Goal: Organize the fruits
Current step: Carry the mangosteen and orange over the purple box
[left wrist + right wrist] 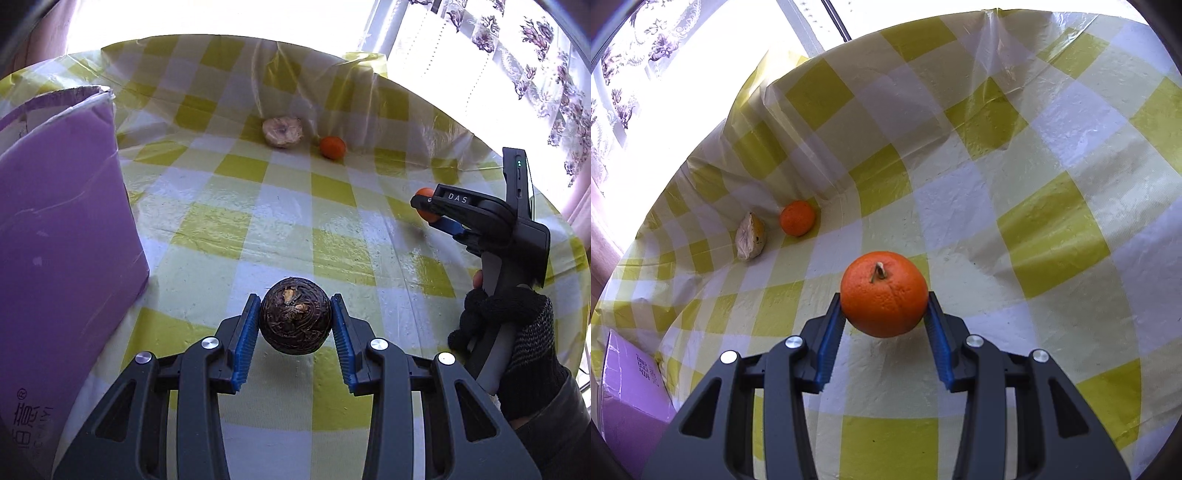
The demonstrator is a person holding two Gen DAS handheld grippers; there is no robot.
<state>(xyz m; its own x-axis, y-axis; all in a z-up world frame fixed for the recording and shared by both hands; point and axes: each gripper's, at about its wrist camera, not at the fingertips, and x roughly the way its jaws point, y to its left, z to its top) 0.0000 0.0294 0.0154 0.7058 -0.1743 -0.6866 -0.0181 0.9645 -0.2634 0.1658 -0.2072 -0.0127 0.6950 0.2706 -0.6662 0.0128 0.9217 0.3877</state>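
Fruit (294,320) is sitting pinched in the left gripper (295,325), the orange (884,293) in the right gripper (884,317) (round skins): either may be slipping out.

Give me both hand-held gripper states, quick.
Left hand-held gripper: shut on the dark fruit.
Right hand-held gripper: shut on the orange.

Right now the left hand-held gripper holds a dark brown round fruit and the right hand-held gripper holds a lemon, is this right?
Not quite. The right hand-held gripper holds an orange, not a lemon; the right wrist view shows it. The left hand-held gripper does hold the dark brown round fruit.
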